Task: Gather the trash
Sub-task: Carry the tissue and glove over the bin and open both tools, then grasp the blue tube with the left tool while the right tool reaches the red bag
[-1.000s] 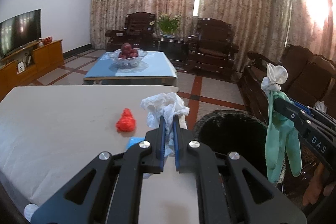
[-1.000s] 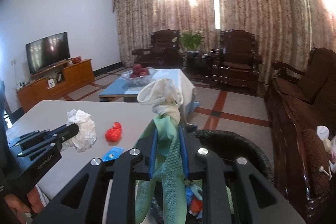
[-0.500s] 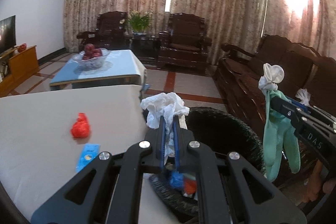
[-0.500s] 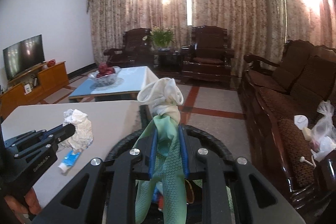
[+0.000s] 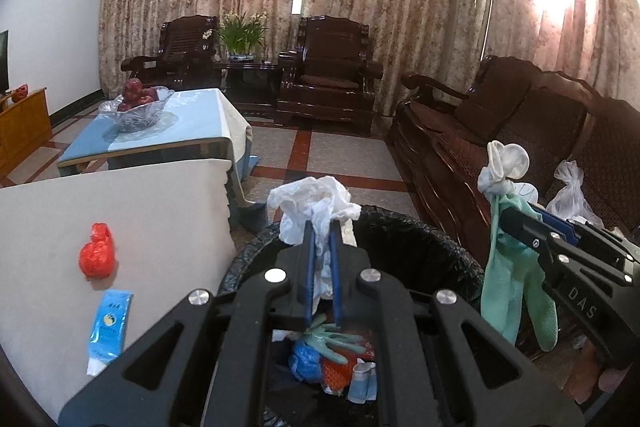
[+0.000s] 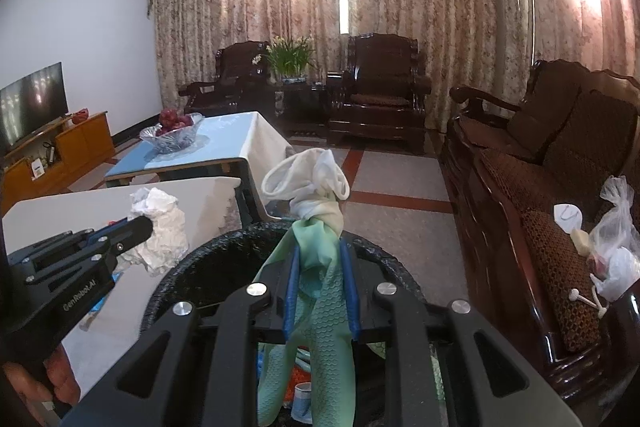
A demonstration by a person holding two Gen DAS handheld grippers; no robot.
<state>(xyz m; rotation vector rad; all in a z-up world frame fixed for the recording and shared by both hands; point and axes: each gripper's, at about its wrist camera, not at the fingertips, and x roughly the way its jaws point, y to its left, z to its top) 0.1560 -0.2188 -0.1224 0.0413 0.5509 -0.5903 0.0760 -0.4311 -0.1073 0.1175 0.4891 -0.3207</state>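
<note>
- Since both loads now hang over the bin [image 5: 420,247], we judge the step in hand to be the drop: each piece is held high so it falls clear inside the rim.
- Left gripper [image 5: 320,247]: jaws nearly shut, pinching the tissue [image 5: 312,203]. Wad bulges above the tips, over the bin's near-left rim.
- Right gripper [image 6: 320,267]: jaws narrowly apart, clamped on the glove [image 6: 316,307] below its knotted white cuff. Fingers of the glove dangle down into the bin's mouth, so it should fall straight in.
- Bin already holds another green glove, a blue wad and orange netting; lined in black.
- Table [image 5: 160,211] stands just left of the bin, touching or nearly so; we cannot tell which. Likely set there for short carries.
- Still on the table, left of the bin: red wad [image 5: 97,255] and blue tube [image 5: 108,327], the tube nearer us. We judge these the remaining trash.
- Risk: tissue is light and may cling to a pad on opening.
</note>
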